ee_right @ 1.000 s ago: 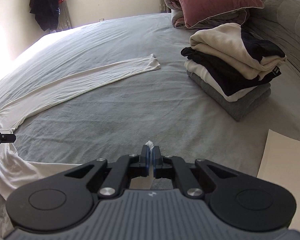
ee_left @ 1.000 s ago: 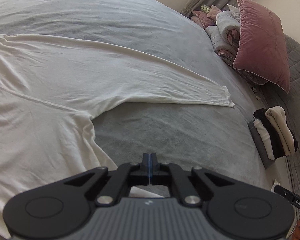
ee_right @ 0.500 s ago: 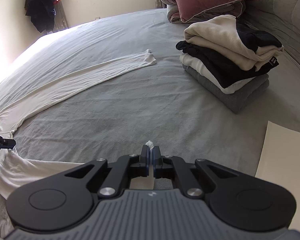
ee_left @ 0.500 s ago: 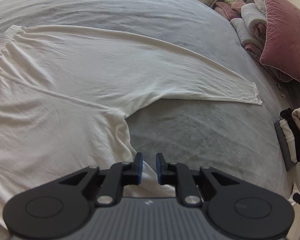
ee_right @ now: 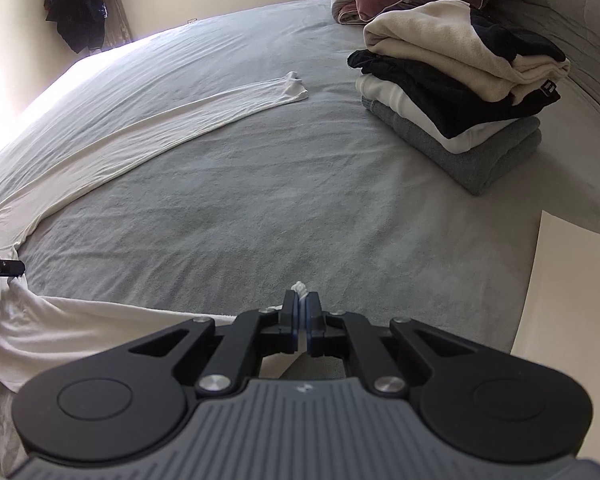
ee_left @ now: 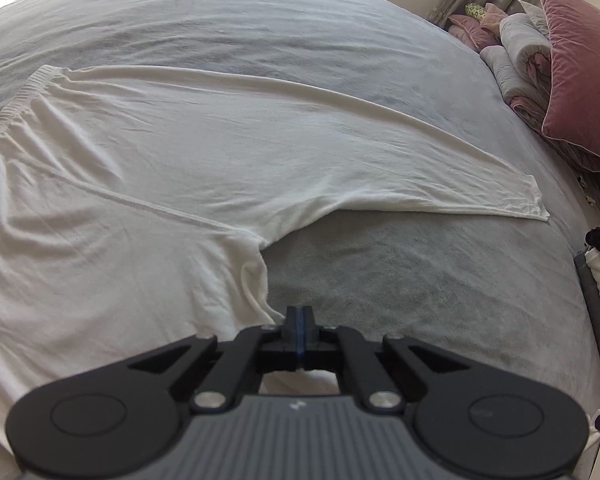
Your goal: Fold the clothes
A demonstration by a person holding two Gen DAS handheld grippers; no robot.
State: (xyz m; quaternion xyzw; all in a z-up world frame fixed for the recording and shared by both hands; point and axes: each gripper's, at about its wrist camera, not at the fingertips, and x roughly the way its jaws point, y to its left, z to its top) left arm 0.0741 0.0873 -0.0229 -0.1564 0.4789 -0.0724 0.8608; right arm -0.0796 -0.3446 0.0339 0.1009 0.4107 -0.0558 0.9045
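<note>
Item: white trousers (ee_left: 148, 184), thin knit, spread flat on a grey bed (ee_left: 400, 280), waistband far left, one leg running out toward the pillows (ee_left: 580, 76). The near leg lies along the bed's front edge, its hem end nipped in the right gripper (ee_right: 302, 322), whose fingers press on a tuft of white cloth that pokes out above them. Left gripper (ee_left: 299, 334): fingers pressed together at the inner edge of the near leg, just below the crotch; whether cloth sits between them cannot be told. Two holds along one leg would suit lifting it over the far leg for a lengthwise fold. Also present: a stack (ee_right: 456, 92) of folded garments to the right, well apart from the trousers.
</note>
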